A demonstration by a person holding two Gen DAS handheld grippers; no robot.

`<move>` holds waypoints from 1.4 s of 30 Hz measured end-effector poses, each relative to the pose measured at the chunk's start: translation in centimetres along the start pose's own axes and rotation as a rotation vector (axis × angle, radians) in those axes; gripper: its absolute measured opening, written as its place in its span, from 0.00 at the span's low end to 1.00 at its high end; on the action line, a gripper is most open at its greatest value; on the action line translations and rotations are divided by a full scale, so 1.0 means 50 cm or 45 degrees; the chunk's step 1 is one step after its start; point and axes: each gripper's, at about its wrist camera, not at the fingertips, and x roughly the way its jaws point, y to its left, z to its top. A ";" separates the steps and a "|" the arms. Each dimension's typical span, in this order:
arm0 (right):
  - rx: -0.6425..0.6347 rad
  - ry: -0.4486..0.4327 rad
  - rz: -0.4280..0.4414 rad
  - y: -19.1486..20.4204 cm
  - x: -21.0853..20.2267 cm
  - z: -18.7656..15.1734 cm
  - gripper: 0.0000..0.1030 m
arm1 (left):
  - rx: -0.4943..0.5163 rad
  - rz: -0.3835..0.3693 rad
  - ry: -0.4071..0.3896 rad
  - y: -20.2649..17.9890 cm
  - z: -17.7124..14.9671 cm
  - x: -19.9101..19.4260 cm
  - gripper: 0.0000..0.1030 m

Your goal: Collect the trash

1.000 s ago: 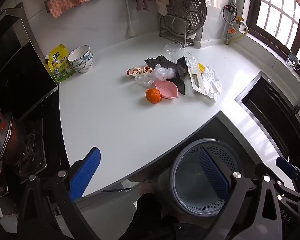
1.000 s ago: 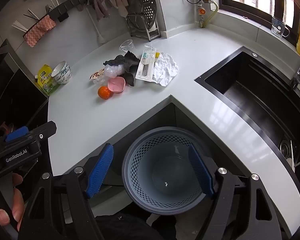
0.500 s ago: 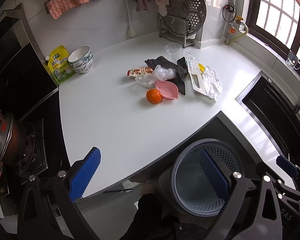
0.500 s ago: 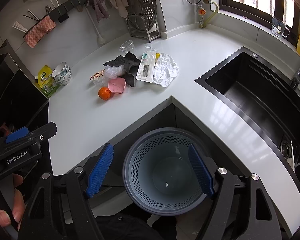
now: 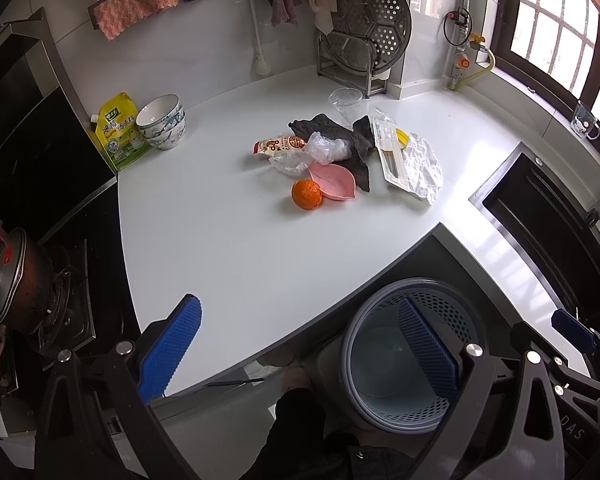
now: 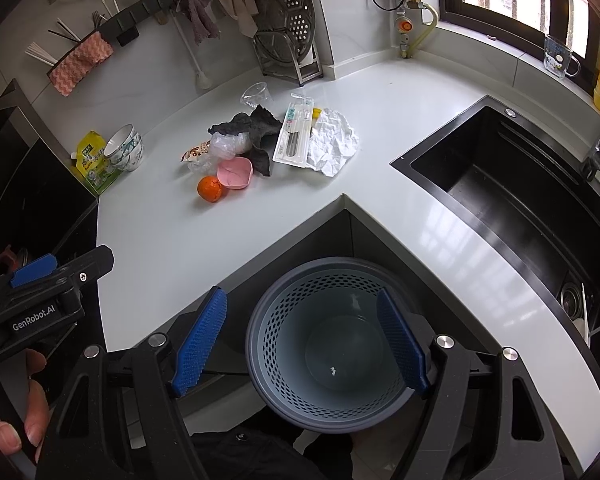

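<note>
Left gripper [image 5: 300, 344]: we hold its fingers wide apart, gripping nothing.
Right gripper [image 6: 302, 340]: fingers apart above the waste basket [image 6: 268, 320].
Trash: wrappers [image 5: 282, 145], crumpled paper [image 5: 422, 162] on the countertop [image 5: 220, 240].

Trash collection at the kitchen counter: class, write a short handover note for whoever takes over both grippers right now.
Left gripper: open, empty, held over the counter's near edge.
Right gripper: open, empty, held above the grey bin.
Bin sits on the floor in the counter's corner notch; only tiny scraps show inside.
Trash pile mid-counter: snack wrapper, clear plastic, dark rag, packaged utensil set, crumpled paper, clear cup. Orange and pink dish lie beside it.
Done: nothing collected yet.
Left: carry every trash piece to the bin.
</note>
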 end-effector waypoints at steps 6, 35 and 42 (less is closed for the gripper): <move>0.002 -0.007 0.001 0.012 -0.007 0.011 0.72 | 0.001 0.000 0.001 -0.002 -0.001 0.000 0.94; -0.002 -0.022 0.006 0.006 -0.008 0.010 0.72 | 0.001 0.001 0.001 -0.007 -0.002 -0.003 0.94; -0.002 -0.019 0.009 0.006 -0.007 0.012 0.72 | -0.001 0.003 0.002 -0.010 -0.002 -0.004 0.94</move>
